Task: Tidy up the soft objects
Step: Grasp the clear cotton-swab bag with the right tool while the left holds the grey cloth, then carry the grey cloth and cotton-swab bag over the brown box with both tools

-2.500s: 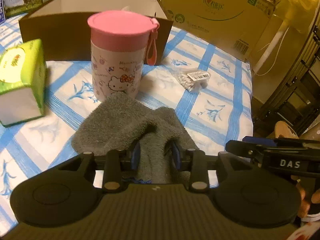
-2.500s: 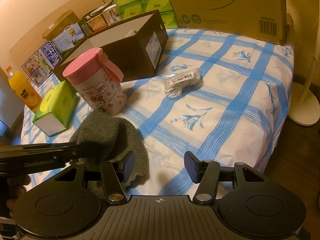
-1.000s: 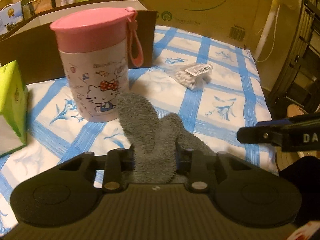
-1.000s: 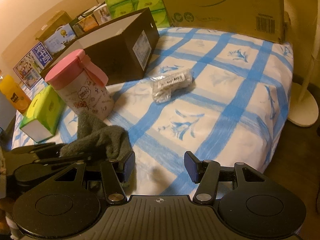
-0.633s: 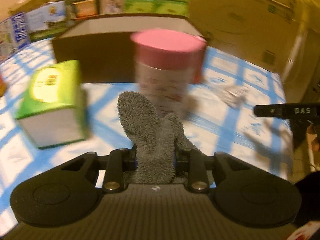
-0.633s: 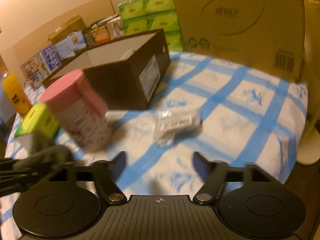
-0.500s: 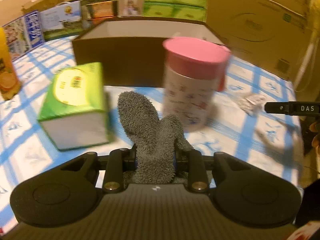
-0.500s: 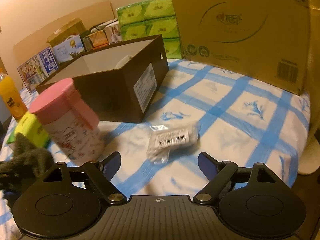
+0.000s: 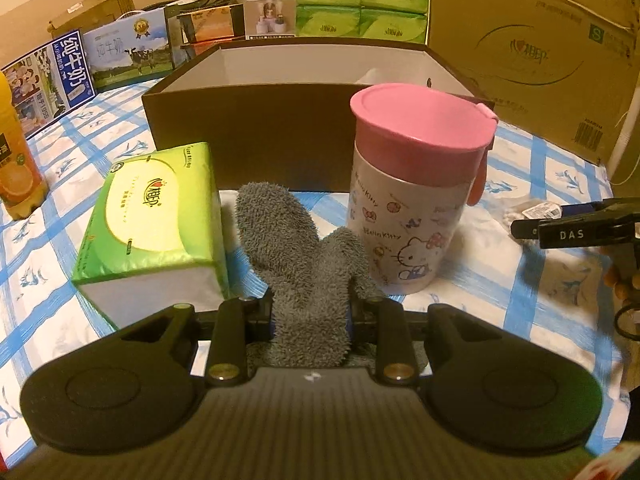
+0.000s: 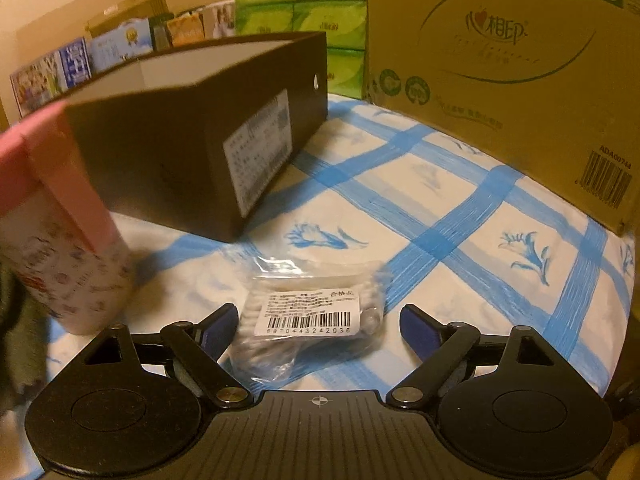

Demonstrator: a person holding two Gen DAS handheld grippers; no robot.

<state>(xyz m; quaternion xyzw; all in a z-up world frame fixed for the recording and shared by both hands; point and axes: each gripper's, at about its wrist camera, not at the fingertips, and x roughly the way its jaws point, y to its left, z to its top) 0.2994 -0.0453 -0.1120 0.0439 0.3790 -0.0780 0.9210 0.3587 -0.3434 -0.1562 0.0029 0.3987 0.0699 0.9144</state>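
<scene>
The left gripper [image 9: 310, 316] is clamped on a grey terry towel [image 9: 298, 264], whose folds stand up between the two fingers and rise in front of the camera. Just beyond, on a bed sheet [image 9: 552, 280] checked in blue and white, a green pack of tissues [image 9: 154, 220] lies to the left of the towel and a pink-lidded Hello Kitty cup [image 9: 416, 196] stands upright to its right. Behind both sits a dark brown open box [image 9: 256, 120] with a white interior, something pale showing at its far right corner. A bottle of orange drink [image 9: 18, 168] stands at the far left edge. Along the back are milk cartons [image 9: 76, 68], stacked green tissue packs [image 9: 360, 4] and a large cardboard carton [image 9: 540, 52].

The right gripper [image 10: 314, 324] is spread wide, its blue-padded fingers [image 10: 416, 326] on either side of a clear bag of cotton swabs [image 10: 316, 312] bearing a barcode label; the bag lies on the sheet between the fingers, and neither pad appears to touch it. In the right wrist view the cup [image 10: 60, 248] appears blurred at the left, with a strip of the towel [image 10: 16, 320] at the frame's edge. Further back are the box [image 10: 192, 148], with a white label on its end wall, and the carton [image 10: 512, 52]. In the left wrist view the right gripper [image 9: 576, 226] shows side-on at the right edge, near the swab bag [image 9: 532, 212].
</scene>
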